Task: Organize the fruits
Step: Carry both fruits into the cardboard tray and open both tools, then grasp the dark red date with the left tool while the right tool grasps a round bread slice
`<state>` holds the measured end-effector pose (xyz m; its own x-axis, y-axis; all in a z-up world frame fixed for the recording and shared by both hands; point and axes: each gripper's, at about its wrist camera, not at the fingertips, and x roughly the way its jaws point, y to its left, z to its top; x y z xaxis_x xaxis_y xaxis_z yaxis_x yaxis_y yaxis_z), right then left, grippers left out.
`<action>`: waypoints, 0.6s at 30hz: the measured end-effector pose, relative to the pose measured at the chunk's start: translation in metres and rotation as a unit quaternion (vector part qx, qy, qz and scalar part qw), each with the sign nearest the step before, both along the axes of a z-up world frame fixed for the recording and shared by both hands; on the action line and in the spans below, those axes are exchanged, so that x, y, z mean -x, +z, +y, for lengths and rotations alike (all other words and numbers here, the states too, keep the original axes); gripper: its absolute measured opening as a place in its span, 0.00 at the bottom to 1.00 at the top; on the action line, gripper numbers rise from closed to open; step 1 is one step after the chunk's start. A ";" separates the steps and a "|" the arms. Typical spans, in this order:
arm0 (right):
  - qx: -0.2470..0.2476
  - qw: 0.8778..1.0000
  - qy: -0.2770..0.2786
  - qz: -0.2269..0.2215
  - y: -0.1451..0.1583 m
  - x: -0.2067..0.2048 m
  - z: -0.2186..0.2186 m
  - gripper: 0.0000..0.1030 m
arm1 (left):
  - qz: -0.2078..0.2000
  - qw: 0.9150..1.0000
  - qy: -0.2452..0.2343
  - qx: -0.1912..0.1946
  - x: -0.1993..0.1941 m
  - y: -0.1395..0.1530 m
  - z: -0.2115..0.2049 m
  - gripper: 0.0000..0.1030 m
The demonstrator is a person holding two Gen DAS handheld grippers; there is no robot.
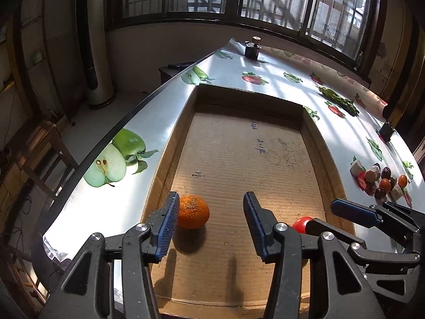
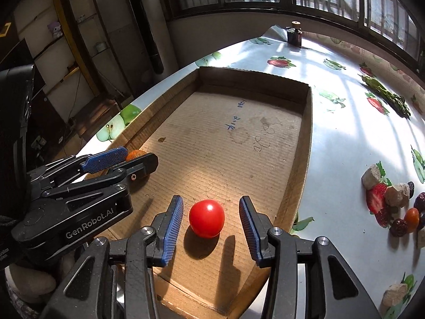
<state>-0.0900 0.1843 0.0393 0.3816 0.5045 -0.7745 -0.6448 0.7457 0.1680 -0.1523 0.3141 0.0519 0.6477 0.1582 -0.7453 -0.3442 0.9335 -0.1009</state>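
Note:
A shallow cardboard box (image 1: 322,146) lies on the fruit-print tablecloth. On its floor near the front sits an orange mandarin (image 1: 193,212), right beside the left finger of my left gripper (image 1: 211,199). That gripper is open, and its other pad stands well away from the fruit. A red tomato (image 2: 206,218) rests on the box (image 2: 308,138) floor between the pads of my right gripper (image 2: 211,202), which is open with a gap on both sides. In the right wrist view the left gripper (image 2: 140,154) half hides the mandarin (image 2: 135,154). The left wrist view shows the right gripper (image 1: 321,214) by the tomato (image 1: 301,223).
A heap of small fruits and pale chunks (image 2: 393,202) lies on the table right of the box, also visible as the heap (image 1: 382,180). A small dark jar (image 1: 252,49) stands at the far end. The table's left edge (image 1: 106,143) drops to the floor.

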 end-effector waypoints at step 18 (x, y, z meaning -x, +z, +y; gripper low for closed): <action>-0.021 0.977 -0.212 0.020 0.015 -0.016 -0.262 0.59 | -0.034 0.989 -0.144 0.019 -0.022 0.036 -0.137 0.68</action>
